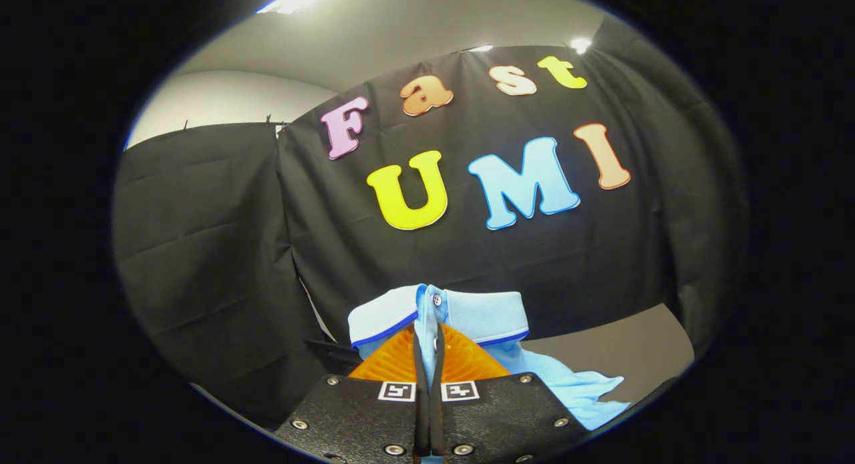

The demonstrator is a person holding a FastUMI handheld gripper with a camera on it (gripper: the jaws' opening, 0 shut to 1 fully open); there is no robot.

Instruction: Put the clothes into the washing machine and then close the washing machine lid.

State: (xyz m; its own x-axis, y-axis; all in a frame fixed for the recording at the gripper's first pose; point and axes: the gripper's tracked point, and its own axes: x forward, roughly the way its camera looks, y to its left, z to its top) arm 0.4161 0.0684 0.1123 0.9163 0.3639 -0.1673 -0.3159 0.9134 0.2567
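Hand-held gripper (pixel 428 330) fingers pinch the light-blue polo shirt (pixel 467 314) placket.

— How many garments are you counting?
— One is showing: a light blue polo shirt (pixel 467 317), with one collar edged in darker blue and one small button (pixel 437 300) sitting on its placket.
— And grippers?
— One gripper (pixel 429 347), showing two fingers (pixel 394 360); both are pressing together on a fold of the shirt. Two square markers (pixel 397 390) are sitting on its body, one per side, and I am counting about eight screws around them, though some are blurring at the rim.
— Anything else?
— Three ceiling lights (pixel 297 0) are glowing above the black cloth wall (pixel 220 250). One grey surface (pixel 621 347) is lying beyond the shirt.
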